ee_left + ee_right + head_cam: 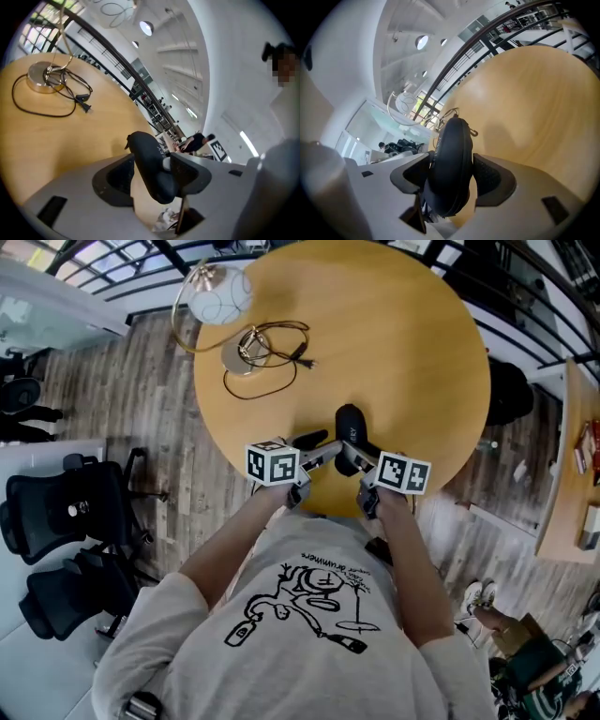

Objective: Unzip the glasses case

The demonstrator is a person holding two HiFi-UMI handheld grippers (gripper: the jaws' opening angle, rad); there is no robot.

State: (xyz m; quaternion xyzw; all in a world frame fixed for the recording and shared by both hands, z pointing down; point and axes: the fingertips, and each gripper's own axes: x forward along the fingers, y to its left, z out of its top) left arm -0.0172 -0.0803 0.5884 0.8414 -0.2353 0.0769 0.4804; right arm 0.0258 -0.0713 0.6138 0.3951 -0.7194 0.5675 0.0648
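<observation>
Over the table (403,343), right gripper (453,168) seemingly clamps the glasses case (351,424).

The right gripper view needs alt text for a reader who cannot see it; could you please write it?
A black glasses case stands on edge between the grey jaws of the right gripper, which press on its sides. Behind it spreads a round wooden table.

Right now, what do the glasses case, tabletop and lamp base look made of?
The glasses case looks like black matte fabric or faux leather over a stiff shell: it keeps its rounded shape and shows no glare. The tabletop looks like light wood or veneer with a satin finish: faint grain, soft shadows. The lamp base is likely metal, brass-coloured and polished: it glints.
</observation>
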